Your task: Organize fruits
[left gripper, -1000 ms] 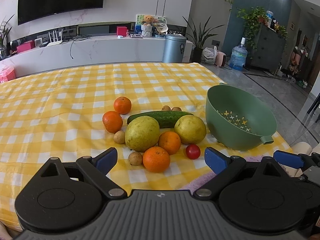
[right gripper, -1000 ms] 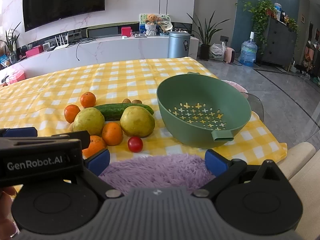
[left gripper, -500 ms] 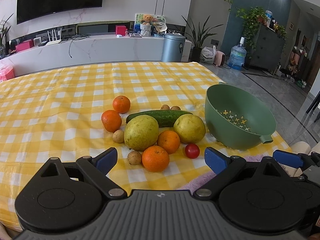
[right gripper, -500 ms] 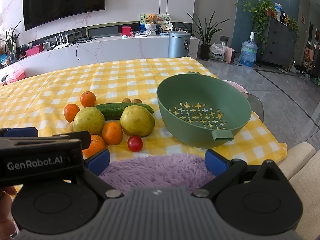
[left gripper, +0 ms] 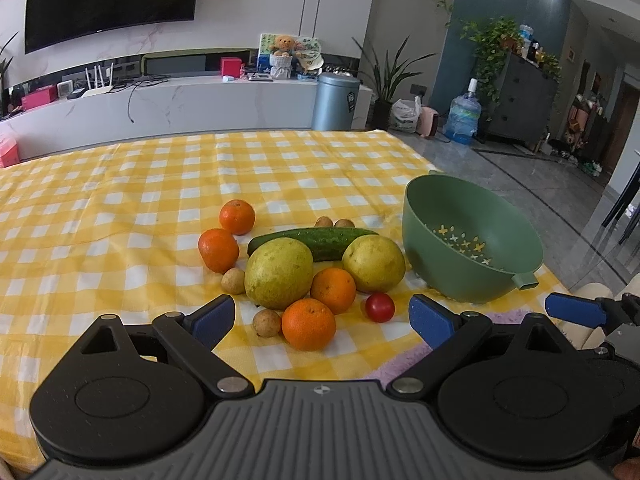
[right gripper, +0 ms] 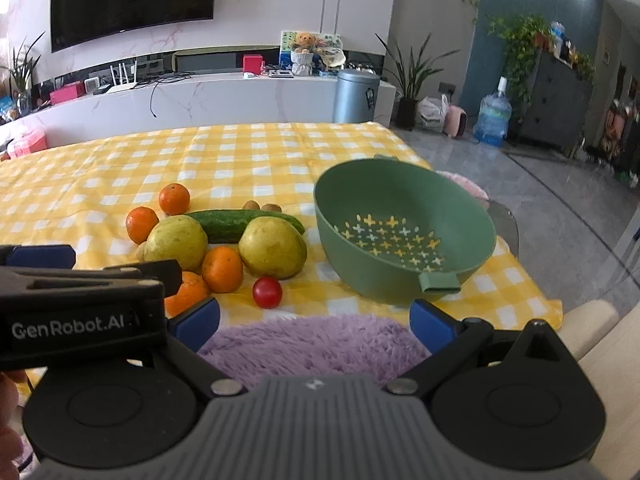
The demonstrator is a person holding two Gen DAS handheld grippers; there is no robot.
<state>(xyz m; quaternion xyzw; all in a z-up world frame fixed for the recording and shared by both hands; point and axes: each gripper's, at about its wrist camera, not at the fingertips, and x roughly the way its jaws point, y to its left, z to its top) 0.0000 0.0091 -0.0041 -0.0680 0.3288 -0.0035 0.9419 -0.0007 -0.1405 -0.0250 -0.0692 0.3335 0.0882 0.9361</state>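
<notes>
— Fruit sits where?
— Heaped just ahead of the left gripper, nearest orange almost between its wide-spread, empty fingers. Green colander waits ahead of the right gripper, equally agape and empty, likely poised to receive.

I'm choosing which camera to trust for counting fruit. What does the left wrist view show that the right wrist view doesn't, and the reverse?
Only the left wrist view shows the nearest orange whole, plus a small brown fruit beside it and another further back.

Only the right wrist view shows the purple fluffy fabric broadly and the left gripper's labelled body; there that body hides most of the nearest orange.

Both show the green colander, empty, the cucumber, two pears, the cherry tomato, and both grippers, left gripper and right gripper, open.
</notes>
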